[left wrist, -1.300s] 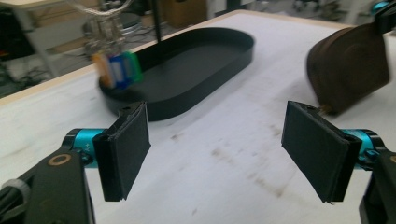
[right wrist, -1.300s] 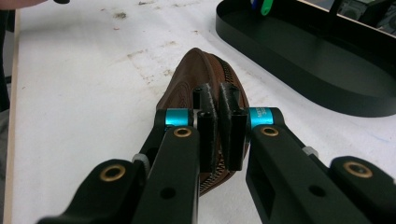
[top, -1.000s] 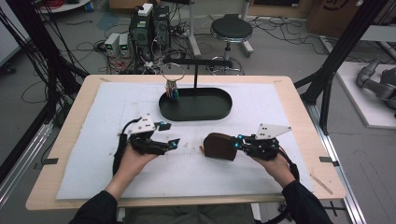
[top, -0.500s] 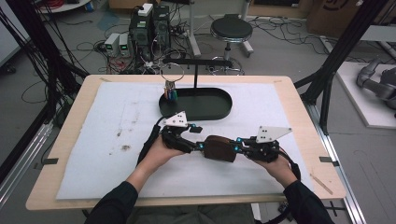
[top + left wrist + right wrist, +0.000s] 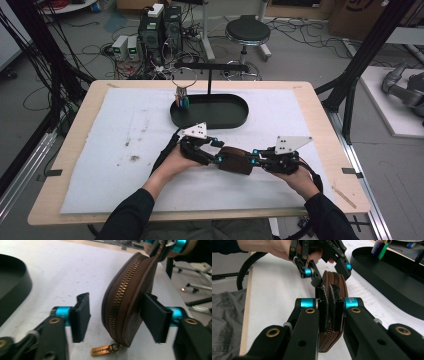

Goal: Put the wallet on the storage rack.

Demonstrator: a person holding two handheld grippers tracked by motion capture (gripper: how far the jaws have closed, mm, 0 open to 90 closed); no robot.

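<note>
A brown zip pouch (image 5: 235,161) stands on edge on the white mat (image 5: 100,150) near the table's front. My right gripper (image 5: 254,157) is shut on its right end, its pads (image 5: 323,310) pinching the zipped edge (image 5: 337,282). My left gripper (image 5: 218,152) straddles the pouch's other end (image 5: 125,302), and its jaws have just been closing. One pad (image 5: 153,315) touches the pouch's side, while the other pad (image 5: 80,315) stands a little off it. A brass pull tag (image 5: 101,350) lies on the mat below the zip.
A black oval tray (image 5: 210,122) sits just behind the grippers, with a post and ring stand (image 5: 210,66) and a small holder of coloured sticks (image 5: 182,101) at its left end. The table's front edge is close to both hands.
My left gripper has travelled right across the mat to the pouch and now has it between its jaws, which have narrowed. The right gripper and the pouch have stayed put.
</note>
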